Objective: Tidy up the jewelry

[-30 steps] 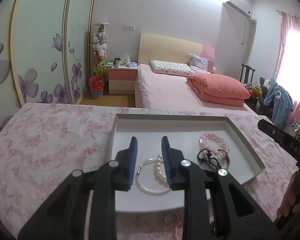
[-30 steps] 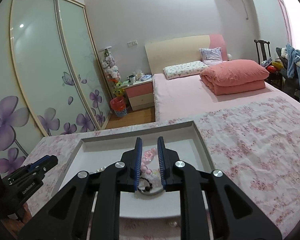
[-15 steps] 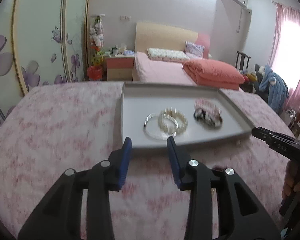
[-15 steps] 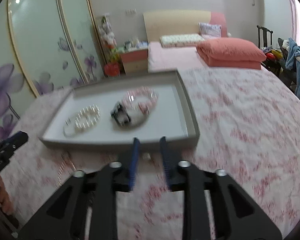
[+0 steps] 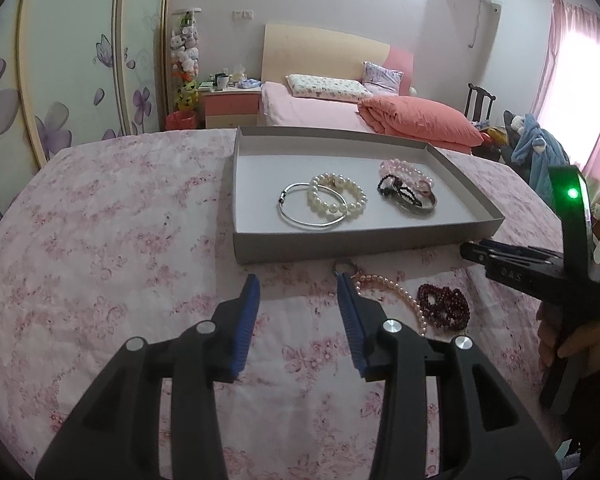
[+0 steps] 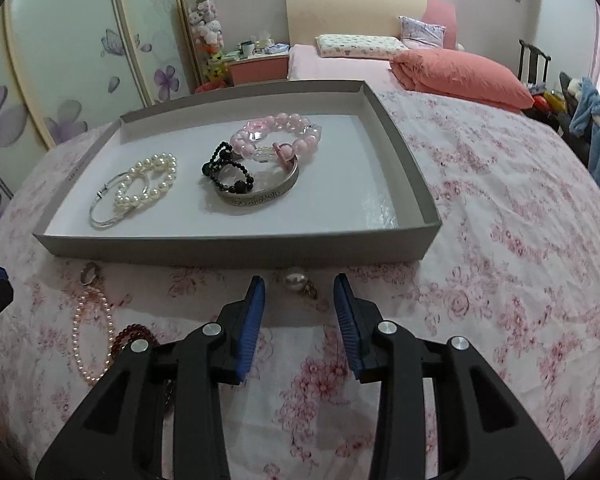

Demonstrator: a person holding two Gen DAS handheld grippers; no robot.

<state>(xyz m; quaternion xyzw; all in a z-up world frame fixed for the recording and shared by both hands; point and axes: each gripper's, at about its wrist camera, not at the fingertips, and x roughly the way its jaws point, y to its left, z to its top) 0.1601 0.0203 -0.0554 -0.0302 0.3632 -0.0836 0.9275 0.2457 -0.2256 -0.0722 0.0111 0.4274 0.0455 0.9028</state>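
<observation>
Five bracelets lay in one tray (image 6: 236,246); left gripper (image 5: 298,286) opening, right gripper (image 6: 299,288) parted, both empty above bare cloth.

Floral pink cloth (image 5: 112,240) covering the bench. Bed (image 5: 312,114) beyond its far edge: beige headboard (image 5: 324,52), patterned pillow (image 5: 326,86), folded coral quilt (image 5: 420,120). Pink nightstand (image 5: 230,108) beside the bed. Tower of plush toys (image 5: 185,52). Wardrobe doors with purple flowers (image 5: 60,80). Pink curtain (image 5: 576,92) at the window.
</observation>
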